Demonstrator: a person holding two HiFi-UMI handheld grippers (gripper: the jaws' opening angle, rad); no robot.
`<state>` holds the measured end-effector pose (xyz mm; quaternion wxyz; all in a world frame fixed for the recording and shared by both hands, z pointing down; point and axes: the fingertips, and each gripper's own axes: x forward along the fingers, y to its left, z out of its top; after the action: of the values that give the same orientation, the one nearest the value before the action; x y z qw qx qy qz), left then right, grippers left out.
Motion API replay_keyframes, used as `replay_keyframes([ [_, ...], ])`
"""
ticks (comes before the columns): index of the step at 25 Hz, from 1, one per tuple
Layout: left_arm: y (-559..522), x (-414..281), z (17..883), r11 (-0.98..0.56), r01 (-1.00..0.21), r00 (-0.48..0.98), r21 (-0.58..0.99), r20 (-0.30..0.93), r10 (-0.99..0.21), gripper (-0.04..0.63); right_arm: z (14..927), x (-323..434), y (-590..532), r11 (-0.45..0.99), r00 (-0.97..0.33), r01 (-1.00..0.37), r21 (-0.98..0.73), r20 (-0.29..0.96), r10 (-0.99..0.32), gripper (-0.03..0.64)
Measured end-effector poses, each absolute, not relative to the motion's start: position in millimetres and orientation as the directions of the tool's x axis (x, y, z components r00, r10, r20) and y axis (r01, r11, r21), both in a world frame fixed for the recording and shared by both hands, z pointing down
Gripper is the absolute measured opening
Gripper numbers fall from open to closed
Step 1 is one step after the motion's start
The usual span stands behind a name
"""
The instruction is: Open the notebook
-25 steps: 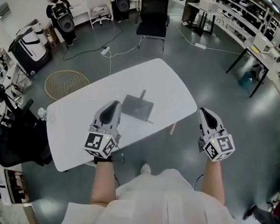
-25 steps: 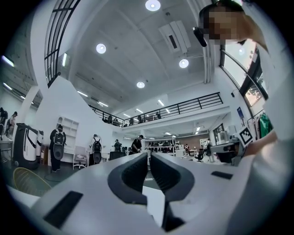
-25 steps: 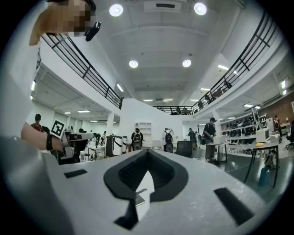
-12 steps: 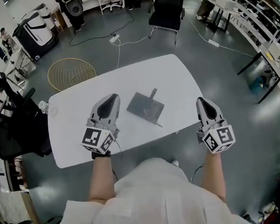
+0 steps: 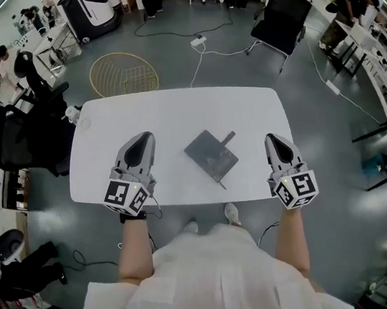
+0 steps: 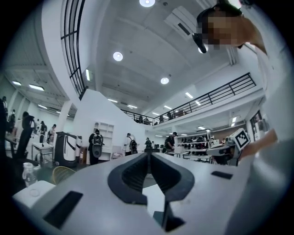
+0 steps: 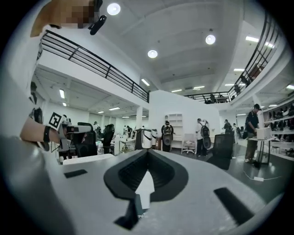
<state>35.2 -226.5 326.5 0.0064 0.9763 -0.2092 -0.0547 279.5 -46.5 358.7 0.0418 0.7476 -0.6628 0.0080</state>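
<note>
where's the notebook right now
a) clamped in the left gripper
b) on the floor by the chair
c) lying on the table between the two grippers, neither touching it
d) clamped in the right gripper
c: in the head view the notebook lies flat on the white table, apart from the left gripper and the right gripper on either side; both have their jaws together on nothing.
</note>
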Motion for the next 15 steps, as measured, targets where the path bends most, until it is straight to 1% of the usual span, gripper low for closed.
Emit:
replay_keyframes([
  [3, -226, 37, 324, -0.862, -0.507, 0.858, 0.025, -0.081, -0.507, 0.017, 363, 297, -74, -0.016, 0.022, -0.997, 0.07, 0.088, -0.996, 0.005],
  [5, -226, 37, 325, -0.828, -0.561, 0.823, 0.028, -0.094, -0.56, 0.017, 366, 303, -90, 0.052, -0.043, -0.995, 0.089, 0.107, -0.993, 0.005],
  [12, -215, 40, 349, -0.717, -0.695, 0.712, 0.052, -0.093, -0.696, 0.017, 392, 316, -135, 0.23, -0.218, -0.97, 0.077, 0.145, -0.965, 0.006],
  [14, -211, 38, 356, -0.679, -0.73, 0.674, 0.069, -0.085, -0.734, 0.018, 401, 315, -144, 0.273, -0.258, -0.959, 0.077, 0.164, -0.952, 0.038],
  [15, -208, 37, 361, -0.661, -0.747, 0.656, 0.072, -0.078, -0.75, 0.017, 406, 314, -148, 0.294, -0.278, -0.952, 0.079, 0.174, -0.945, 0.04],
])
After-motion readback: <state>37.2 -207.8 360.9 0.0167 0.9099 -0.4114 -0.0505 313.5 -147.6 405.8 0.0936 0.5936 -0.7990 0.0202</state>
